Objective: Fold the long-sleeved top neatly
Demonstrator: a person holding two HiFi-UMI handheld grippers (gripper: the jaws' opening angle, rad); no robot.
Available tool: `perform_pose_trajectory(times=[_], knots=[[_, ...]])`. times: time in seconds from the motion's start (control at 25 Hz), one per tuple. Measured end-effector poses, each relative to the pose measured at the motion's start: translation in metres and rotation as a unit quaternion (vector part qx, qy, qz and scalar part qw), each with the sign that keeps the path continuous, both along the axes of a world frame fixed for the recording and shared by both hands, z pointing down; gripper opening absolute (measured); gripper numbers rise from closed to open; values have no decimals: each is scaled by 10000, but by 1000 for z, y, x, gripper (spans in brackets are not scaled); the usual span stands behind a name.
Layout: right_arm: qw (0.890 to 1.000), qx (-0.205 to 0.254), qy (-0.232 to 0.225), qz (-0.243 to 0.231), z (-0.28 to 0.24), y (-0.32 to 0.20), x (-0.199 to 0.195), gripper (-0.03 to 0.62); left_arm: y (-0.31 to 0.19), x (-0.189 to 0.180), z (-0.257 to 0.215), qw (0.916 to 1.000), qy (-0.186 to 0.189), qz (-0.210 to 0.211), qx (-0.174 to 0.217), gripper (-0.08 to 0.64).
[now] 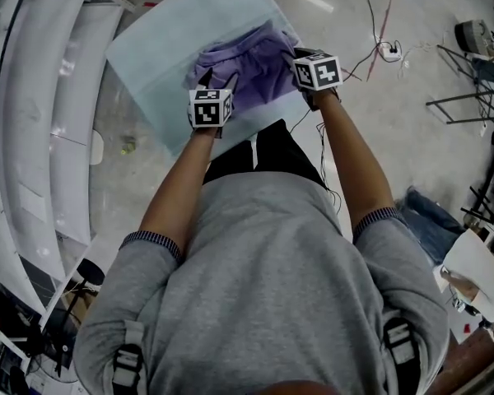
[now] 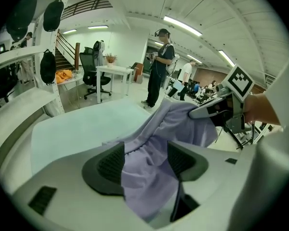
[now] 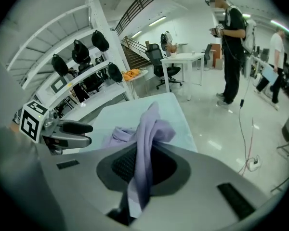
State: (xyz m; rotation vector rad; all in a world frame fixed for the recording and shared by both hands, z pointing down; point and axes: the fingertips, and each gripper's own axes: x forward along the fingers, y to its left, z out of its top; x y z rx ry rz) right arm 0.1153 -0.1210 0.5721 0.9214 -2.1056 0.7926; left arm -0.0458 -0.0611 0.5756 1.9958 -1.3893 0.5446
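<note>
left gripper (image 2: 145,161) clamped on top (image 2: 183,124) | right gripper (image 3: 139,165) clamped on it too | top looks light, limp, sags between grippers; likely best held at edges

Grey T-shirt (image 1: 272,278), striped cuffs (image 1: 152,243) — black trousers (image 1: 267,155), buckled shoulder straps (image 1: 128,356)

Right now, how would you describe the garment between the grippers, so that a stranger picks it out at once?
Look at the big table covered in pale blue-green cloth. At its near end is a bunched lilac fabric top, pinched by the left gripper and the right gripper. It is the only purple, crumpled thing on that plain cover.
</note>
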Motion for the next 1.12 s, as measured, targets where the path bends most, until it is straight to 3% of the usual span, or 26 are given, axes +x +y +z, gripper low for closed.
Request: perform_pose_trajectory(times=[0.52, 0.76, 0.84, 0.96, 1.12], knots=[[9939, -528, -883, 389, -14, 46, -103, 55, 38, -63, 4, 9991, -59, -408, -7, 301], [9922, -775, -921, 321, 15, 64, -150, 72, 58, -93, 8, 9982, -99, -589, -70, 301], [9904, -906, -1001, 301, 26, 71, -166, 91, 65, -103, 11, 9978, -132, -642, -105, 301], [9846, -1195, -1271, 129, 36, 85, -198, 181, 75, -121, 17, 9967, -182, -769, -169, 301], [9789, -1362, -1496, -285, 30, 101, -230, 191, 84, -141, 21, 9951, -219, -936, -229, 299]])
